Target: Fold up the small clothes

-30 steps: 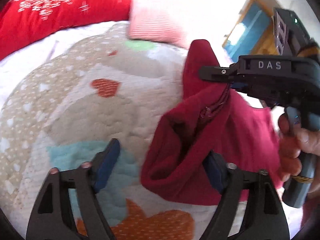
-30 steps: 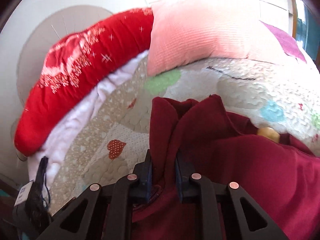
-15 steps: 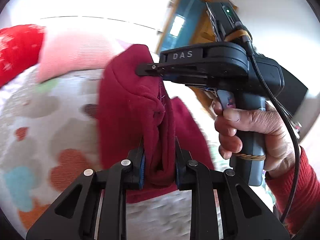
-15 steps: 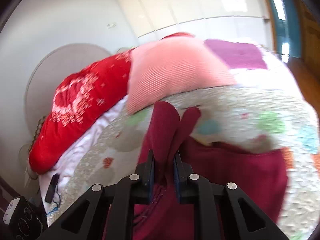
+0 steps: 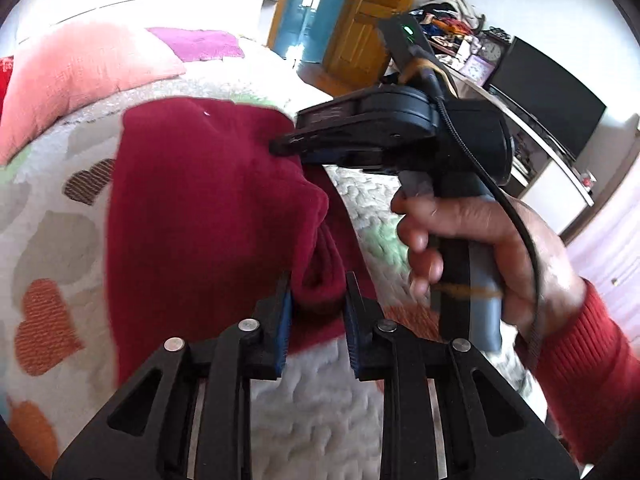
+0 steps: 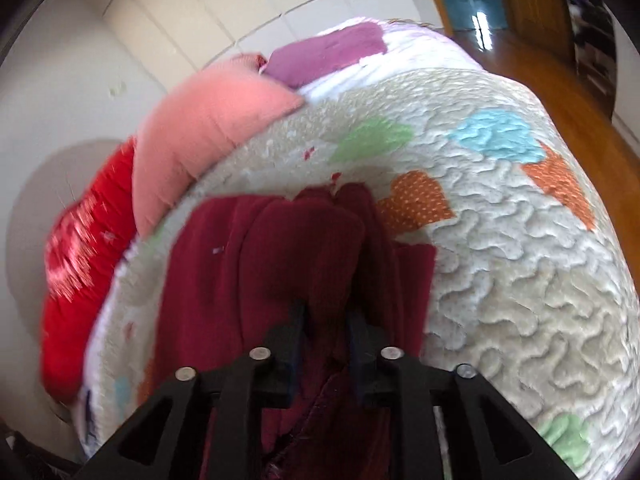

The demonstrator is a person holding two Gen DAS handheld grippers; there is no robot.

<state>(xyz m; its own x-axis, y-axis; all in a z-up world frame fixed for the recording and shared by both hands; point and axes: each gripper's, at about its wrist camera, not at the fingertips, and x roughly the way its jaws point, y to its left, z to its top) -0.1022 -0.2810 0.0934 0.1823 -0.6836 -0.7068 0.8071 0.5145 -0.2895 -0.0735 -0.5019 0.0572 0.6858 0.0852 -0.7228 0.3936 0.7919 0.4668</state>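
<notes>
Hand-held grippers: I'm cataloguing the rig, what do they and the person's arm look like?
The left hand-held gripper has black linkage fingers with silver rivets and blue pads. The right hand-held gripper is a black pistol-grip body with a green light and black cable, held by a bare hand in a red ribbed sleeve.

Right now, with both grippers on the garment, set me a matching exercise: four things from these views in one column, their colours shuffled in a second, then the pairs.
Things
1. garment clamped by the left gripper and the right gripper
2. pillow against the wall
3. folded cloth behind that pillow
4. door in the background

Colours
A. orange-brown wood
B. salmon pink
C. dark maroon
D. purple

Pairs: 1-C, 2-B, 3-D, 4-A
</notes>
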